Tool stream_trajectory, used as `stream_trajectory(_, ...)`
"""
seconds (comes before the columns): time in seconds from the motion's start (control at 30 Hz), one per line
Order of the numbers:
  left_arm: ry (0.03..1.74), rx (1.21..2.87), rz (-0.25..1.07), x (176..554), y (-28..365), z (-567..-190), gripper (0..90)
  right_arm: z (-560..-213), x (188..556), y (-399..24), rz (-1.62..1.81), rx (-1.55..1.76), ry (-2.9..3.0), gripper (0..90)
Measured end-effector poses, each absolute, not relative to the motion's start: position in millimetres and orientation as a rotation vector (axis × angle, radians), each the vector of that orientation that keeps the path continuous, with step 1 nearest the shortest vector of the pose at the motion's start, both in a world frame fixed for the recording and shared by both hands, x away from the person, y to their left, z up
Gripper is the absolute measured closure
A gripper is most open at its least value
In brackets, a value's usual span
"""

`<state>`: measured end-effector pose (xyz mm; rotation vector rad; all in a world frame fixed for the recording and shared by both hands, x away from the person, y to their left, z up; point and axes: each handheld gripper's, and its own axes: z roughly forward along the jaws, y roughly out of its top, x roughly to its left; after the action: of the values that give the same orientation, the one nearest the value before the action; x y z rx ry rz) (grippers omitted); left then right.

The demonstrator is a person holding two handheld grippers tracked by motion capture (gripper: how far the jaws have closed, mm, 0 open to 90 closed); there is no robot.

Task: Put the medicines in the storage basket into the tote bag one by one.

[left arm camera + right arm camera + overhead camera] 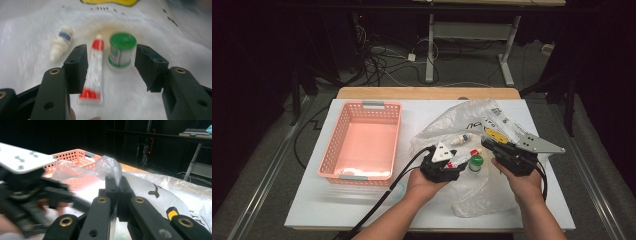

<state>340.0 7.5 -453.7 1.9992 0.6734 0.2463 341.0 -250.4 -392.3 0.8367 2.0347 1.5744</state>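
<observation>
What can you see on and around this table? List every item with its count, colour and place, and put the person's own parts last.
Basket: 1, pink, left half of the table.
Plastic bag: 1, clear with black print, right half of the table, one fold pinched by the right gripper.
Tube: 1, white with red ends, on the bag between the left gripper's fingers.
Jar: 1, white with green lid, beside the tube.
Small bottle: 1, white with a blue band, lying on the tube's other side.
Table: 1, white top.
Desk frame: 1, white, on the floor behind.
Left gripper: 1, black, open around the tube.
Right gripper: 1, black, shut on the bag.
Hands: 2, at the near edge.
</observation>
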Motion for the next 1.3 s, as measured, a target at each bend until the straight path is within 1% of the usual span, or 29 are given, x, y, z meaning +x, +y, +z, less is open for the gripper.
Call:
stream_trajectory(0.23, 0.686, 2.022, 0.246, 303.3, 45.0, -458.9, 42.5, -388.1, 340.9, -255.6, 1.577, 0.84, 2.01, 90.0)
stream_trajectory(0.27, 0.691, 2.024, 0.246, 299.6, 48.7, -460.4, 41.7, -387.5, 341.1, -256.8, 1.581, 0.848, 2.003, 90.0)
stream_trajectory(0.3, 0.697, 2.032, 0.248, 296.2, 51.9, -462.3, 38.8, -387.0, 341.4, -258.2, 1.579, 0.844, 1.999, 90.0)
stream_trajectory(0.37, 0.708, 2.055, 0.258, 292.2, 57.2, -468.1, 38.3, -385.8, 341.0, -260.0, 1.568, 0.841, 1.992, 90.0)
stream_trajectory(0.4, 0.73, 2.062, 0.244, 292.6, 59.3, -471.9, 35.8, -385.5, 340.7, -261.2, 1.567, 0.845, 1.992, 90.0)
stream_trajectory(0.43, 0.757, 2.068, 0.226, 293.6, 60.9, -476.4, 34.3, -385.4, 340.9, -262.5, 1.568, 0.85, 1.988, 90.0)
stream_trajectory(0.53, 0.814, 2.095, 0.194, 296.1, 60.2, -487.8, 25.5, -384.1, 341.7, -267.5, 1.563, 0.849, 1.975, 90.0)
stream_trajectory(0.63, 0.835, 2.093, 0.196, 299.9, 59.4, -487.1, 20.2, -381.9, 341.7, -274.5, 1.571, 0.866, 1.949, 90.0)
stream_trajectory(0.7, 0.868, 2.093, 0.167, 305.7, 60.6, -487.2, 15.1, -380.7, 341.1, -279.3, 1.571, 0.881, 1.933, 90.0)
stream_trajectory(0.87, 0.915, 2.114, 0.152, 321.4, 56.4, -489.7, 13.9, -377.7, 338.1, -292.2, 1.574, 0.904, 1.897, 90.0)
stream_trajectory(0.93, 0.953, 2.129, 0.149, 333.3, 51.0, -490.4, 6.7, -376.4, 336.2, -296.1, 1.572, 0.905, 1.884, 90.0)
stream_trajectory(0.97, 0.974, 2.123, 0.144, 339.5, 49.0, -490.9, 5.9, -375.9, 335.0, -297.1, 1.573, 0.912, 1.878, 90.0)
stream_trajectory(1.03, 1.025, 2.106, 0.174, 349.8, 46.5, -490.9, 5.8, -374.8, 332.9, -298.6, 1.573, 0.915, 1.87, 90.0)
stream_trajectory(1.2, 1.007, 2.103, 0.158, 363.1, 40.5, -490.9, 5.9, -371.2, 327.8, -304.7, 1.569, 0.916, 1.849, 90.0)
stream_trajectory(1.3, 0.987, 2.113, 0.109, 372.3, 37.8, -491.8, 6.9, -371.3, 326.2, -309.1, 1.568, 0.929, 1.839, 90.0)
